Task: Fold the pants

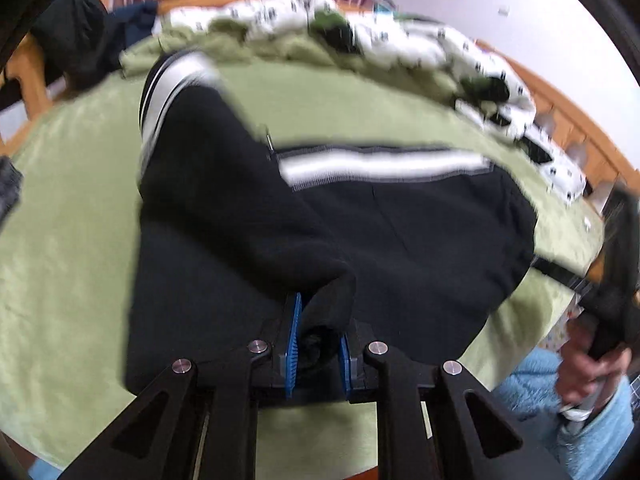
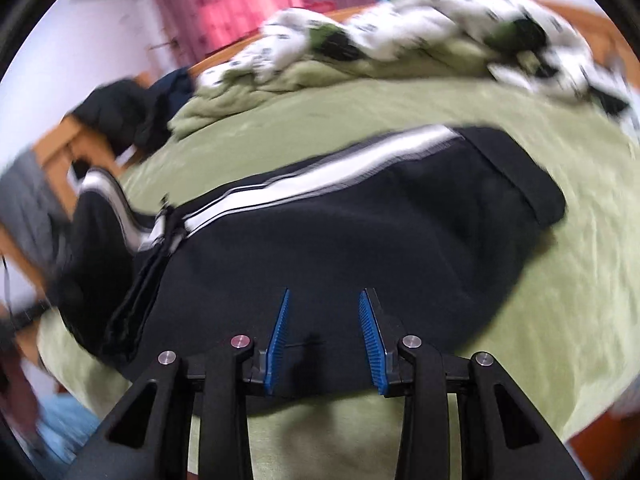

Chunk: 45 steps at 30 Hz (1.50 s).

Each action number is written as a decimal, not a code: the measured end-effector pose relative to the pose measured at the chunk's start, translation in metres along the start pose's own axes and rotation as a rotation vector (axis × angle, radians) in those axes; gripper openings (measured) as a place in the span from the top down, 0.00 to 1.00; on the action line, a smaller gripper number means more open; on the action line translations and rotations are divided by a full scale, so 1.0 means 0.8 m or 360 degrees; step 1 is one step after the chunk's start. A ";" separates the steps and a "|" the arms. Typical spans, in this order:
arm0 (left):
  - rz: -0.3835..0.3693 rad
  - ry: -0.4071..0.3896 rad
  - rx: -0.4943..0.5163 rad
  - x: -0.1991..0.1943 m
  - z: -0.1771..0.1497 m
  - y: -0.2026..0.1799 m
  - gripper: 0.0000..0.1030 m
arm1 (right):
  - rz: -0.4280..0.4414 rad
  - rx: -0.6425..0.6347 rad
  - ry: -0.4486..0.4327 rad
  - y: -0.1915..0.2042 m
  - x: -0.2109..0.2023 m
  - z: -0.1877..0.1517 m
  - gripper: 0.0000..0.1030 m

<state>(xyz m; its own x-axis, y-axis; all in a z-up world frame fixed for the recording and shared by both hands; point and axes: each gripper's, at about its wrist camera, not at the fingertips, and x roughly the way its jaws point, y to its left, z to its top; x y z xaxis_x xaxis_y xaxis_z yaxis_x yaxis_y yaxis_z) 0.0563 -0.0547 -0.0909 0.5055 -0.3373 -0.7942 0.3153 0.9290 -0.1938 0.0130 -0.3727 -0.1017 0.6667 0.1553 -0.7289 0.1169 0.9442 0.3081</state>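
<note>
Black pants with a white side stripe lie on a green bedcover. My left gripper is shut on a bunched fold of the black pants and holds it above the rest of the cloth. A pant leg rises to the upper left of that view. In the right wrist view the pants lie across the bed, with the waistband at the right. My right gripper is open and empty, just above the near edge of the pants. The right gripper also shows at the right edge of the left wrist view, held by a hand.
The green bedcover spreads around the pants. A rumpled white patterned duvet and green blanket are heaped at the far side. Dark clothes hang on the wooden bed frame at the left. A red curtain is behind.
</note>
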 end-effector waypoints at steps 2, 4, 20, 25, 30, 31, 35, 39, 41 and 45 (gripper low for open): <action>-0.0035 0.0013 -0.0001 0.007 -0.012 -0.002 0.85 | 0.0074 0.0097 0.0041 -0.016 0.003 0.002 0.65; -0.0057 0.0011 -0.0008 -0.003 -0.016 0.000 0.85 | 0.0077 0.0136 0.0070 -0.022 0.006 0.003 0.65; 0.0065 -0.0050 -0.0308 -0.078 -0.044 0.113 0.39 | 0.0358 -0.0204 0.0166 0.139 0.027 -0.002 0.48; 0.0121 -0.0036 -0.0435 -0.074 -0.057 0.160 0.39 | 0.0354 -0.0267 0.0189 0.192 0.046 -0.003 0.45; 0.0163 0.0007 -0.0534 -0.063 -0.070 0.195 0.39 | 0.0316 -0.0297 0.0304 0.226 0.084 -0.021 0.45; 0.0184 0.0019 -0.0550 -0.060 -0.072 0.201 0.39 | 0.0310 -0.0306 0.0322 0.232 0.090 -0.026 0.45; 0.0200 0.0030 -0.0589 -0.058 -0.075 0.213 0.39 | 0.0299 -0.0315 0.0270 0.246 0.093 -0.036 0.79; 0.0207 0.0045 -0.0587 -0.052 -0.075 0.209 0.39 | 0.0311 -0.0393 0.0146 0.253 0.068 -0.027 0.83; 0.0211 0.0050 -0.0569 -0.051 -0.073 0.203 0.39 | 0.0333 -0.0412 0.0074 0.253 0.049 -0.015 0.84; 0.0175 0.0059 -0.0543 -0.047 -0.065 0.185 0.39 | 0.0335 -0.0407 -0.0075 0.239 0.010 0.025 0.84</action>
<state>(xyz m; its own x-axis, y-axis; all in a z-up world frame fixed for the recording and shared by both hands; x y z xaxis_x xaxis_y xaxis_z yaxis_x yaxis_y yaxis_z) 0.0423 0.1029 -0.1198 0.4903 -0.2326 -0.8400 -0.0290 0.9588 -0.2824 0.0550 -0.1963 -0.0362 0.6909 0.3465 -0.6346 -0.2113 0.9361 0.2811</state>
